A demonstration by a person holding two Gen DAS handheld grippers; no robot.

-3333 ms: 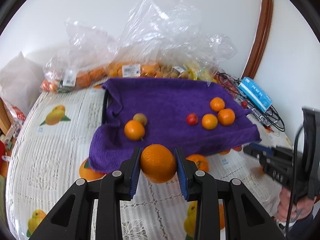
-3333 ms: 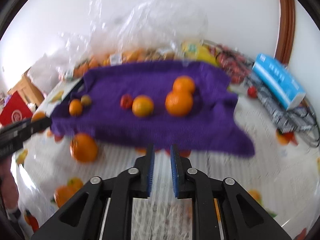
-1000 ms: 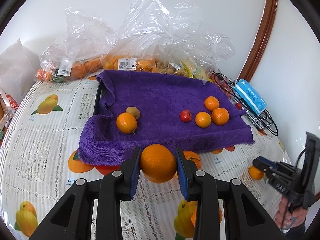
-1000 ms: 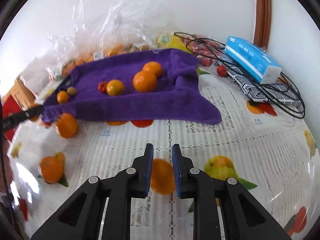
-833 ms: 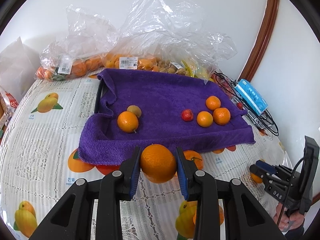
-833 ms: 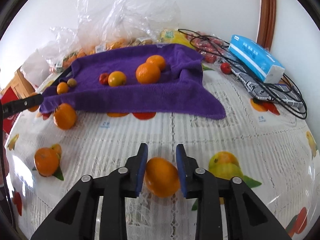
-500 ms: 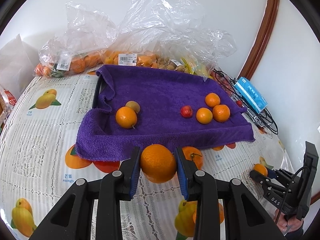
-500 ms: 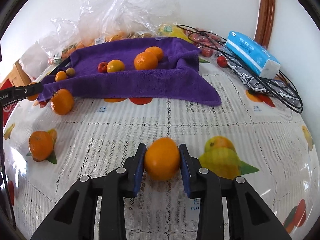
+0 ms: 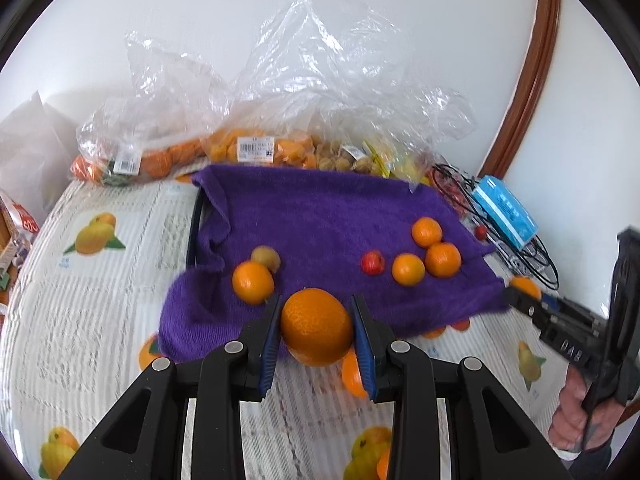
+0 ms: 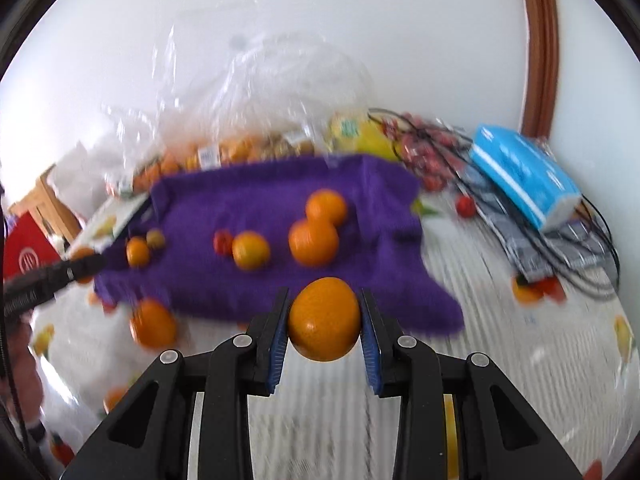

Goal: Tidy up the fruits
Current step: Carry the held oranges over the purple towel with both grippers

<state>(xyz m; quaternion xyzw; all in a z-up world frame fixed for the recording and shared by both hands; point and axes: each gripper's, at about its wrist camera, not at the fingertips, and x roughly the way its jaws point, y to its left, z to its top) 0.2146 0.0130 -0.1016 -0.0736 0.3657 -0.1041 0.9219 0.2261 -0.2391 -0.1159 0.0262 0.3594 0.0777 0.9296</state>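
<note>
Blue-padded black fingers [image 9: 269,344] of the left gripper [image 9: 316,340] are clamped on a big round orange [image 9: 316,326], held up just in front of the near edge of the fuzzy purple towel [image 9: 328,216]. Same deal on the other side: the right gripper [image 10: 324,332] has its fingers [image 10: 278,338] squeezed on a second round orange fruit [image 10: 324,319], off the worktop, also right at the towel's front edge.

Further out on the towel sit a medium orange [image 9: 253,282] touching a small brownish-green fruit [image 9: 266,258] on the left, and on the right a little red fruit [image 9: 373,263] beside three small mandarins [image 9: 408,269] bunched together. Behind the towel are crinkly clear plastic bags of fruit [image 9: 256,148] against the white wall. A blue tissue pack [image 9: 506,210] lies on tangled black cables off to the right. The fruit-print white tablecloth [image 9: 88,320] covers the worktop. The right wrist view is pretty blurry.
</note>
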